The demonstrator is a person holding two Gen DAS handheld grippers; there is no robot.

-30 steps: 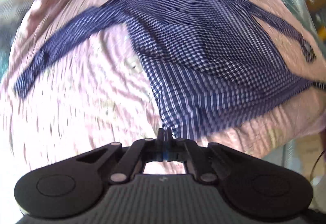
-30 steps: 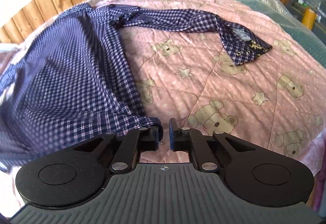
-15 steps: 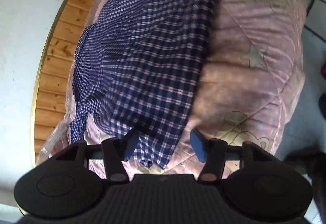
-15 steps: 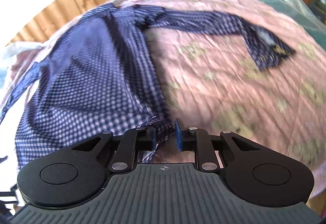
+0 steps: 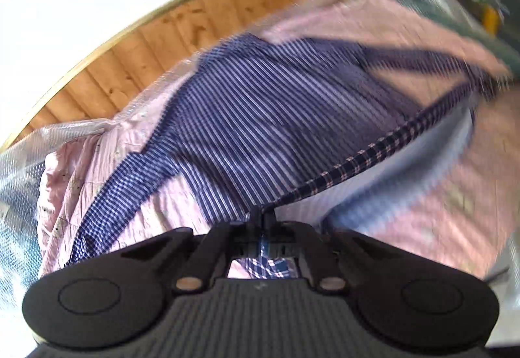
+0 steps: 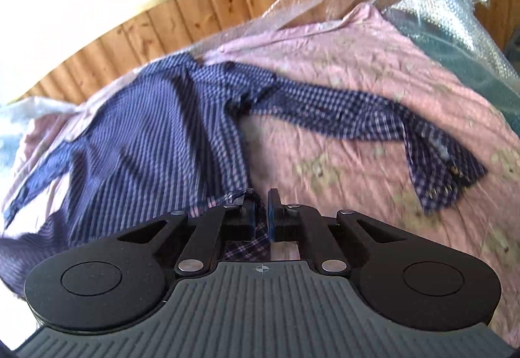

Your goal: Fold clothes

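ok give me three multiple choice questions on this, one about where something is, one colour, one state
1. Where does the shirt lie?
A. on a pink quilt
B. on a bare wood floor
C. in a basket

2. What colour is the shirt?
A. plain red
B. navy check
C. yellow

3. How is the left gripper?
A. wide open, clear of the cloth
B. out of view
C. shut on the shirt's edge

Answers:
1 A, pink quilt shows all around the shirt.
2 B, dark blue with pale check lines.
3 C, its fingers meet with the hem running taut from them; the right gripper also pinches shirt cloth.
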